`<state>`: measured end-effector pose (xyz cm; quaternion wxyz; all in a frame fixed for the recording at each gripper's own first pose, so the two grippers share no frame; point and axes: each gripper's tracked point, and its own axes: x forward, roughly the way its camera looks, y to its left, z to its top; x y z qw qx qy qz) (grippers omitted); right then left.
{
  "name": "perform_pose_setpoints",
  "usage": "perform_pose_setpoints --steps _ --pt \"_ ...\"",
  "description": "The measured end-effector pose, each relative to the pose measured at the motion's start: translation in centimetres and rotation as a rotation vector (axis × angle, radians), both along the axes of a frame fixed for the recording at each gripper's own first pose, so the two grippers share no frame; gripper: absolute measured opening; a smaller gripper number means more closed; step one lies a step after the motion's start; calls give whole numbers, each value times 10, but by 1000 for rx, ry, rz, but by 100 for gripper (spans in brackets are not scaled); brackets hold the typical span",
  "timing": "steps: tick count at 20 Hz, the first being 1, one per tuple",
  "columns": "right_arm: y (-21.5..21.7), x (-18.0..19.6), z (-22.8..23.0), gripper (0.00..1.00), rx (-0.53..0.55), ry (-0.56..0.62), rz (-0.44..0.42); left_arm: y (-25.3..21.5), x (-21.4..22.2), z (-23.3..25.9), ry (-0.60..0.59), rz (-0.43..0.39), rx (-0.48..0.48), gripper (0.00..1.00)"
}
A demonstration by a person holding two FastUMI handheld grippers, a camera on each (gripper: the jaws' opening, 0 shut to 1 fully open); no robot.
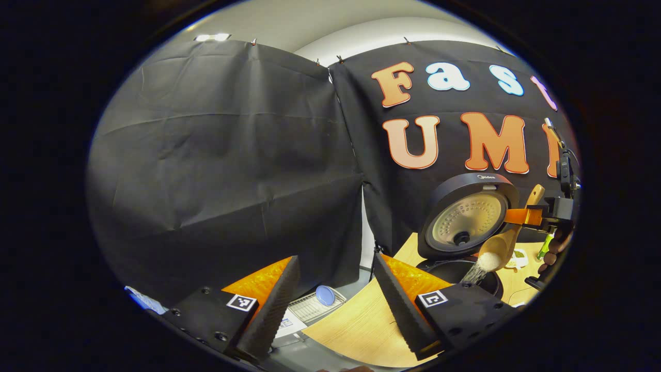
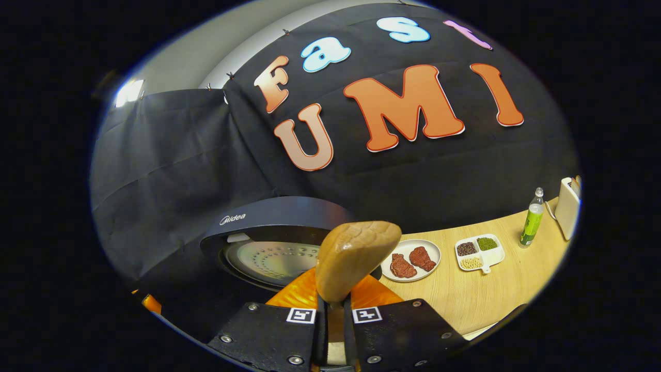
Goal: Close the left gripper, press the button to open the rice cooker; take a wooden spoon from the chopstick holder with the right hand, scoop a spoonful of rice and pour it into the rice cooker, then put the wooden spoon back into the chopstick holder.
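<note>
Now the right claw [image 2: 334, 330] grips the spoon [image 1: 500, 248] by its stiff, light handle, tipping rice [image 1: 477, 268] into the open cooker [image 1: 465, 222]. Loose grains spill easily (tilt slowly). Left claw [image 1: 335, 305] hangs open, well apart.

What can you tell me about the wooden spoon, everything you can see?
The wooden spoon looks like light brown, smooth wood, with a rounded bowl and a flat handle. The right gripper pinches its handle. It hangs tilted, bowl down, over the open rice cooker, and white rice spills from the bowl into the dark pot below. In the right gripper view the spoon's back rises between the shut fingers.
</note>
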<state>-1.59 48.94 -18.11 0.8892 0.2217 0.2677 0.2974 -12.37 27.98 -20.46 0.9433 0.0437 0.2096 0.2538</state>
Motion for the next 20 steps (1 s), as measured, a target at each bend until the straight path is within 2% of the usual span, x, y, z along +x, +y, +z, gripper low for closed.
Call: perform_pose_setpoints --steps 8,20 --pt "12 -10 8 12 -90 -138 68 2 1 -3 3 -4 0 89" --pt "41 -28 27 12 -215 -439 211 9 -4 -8 14 20 -2 89"
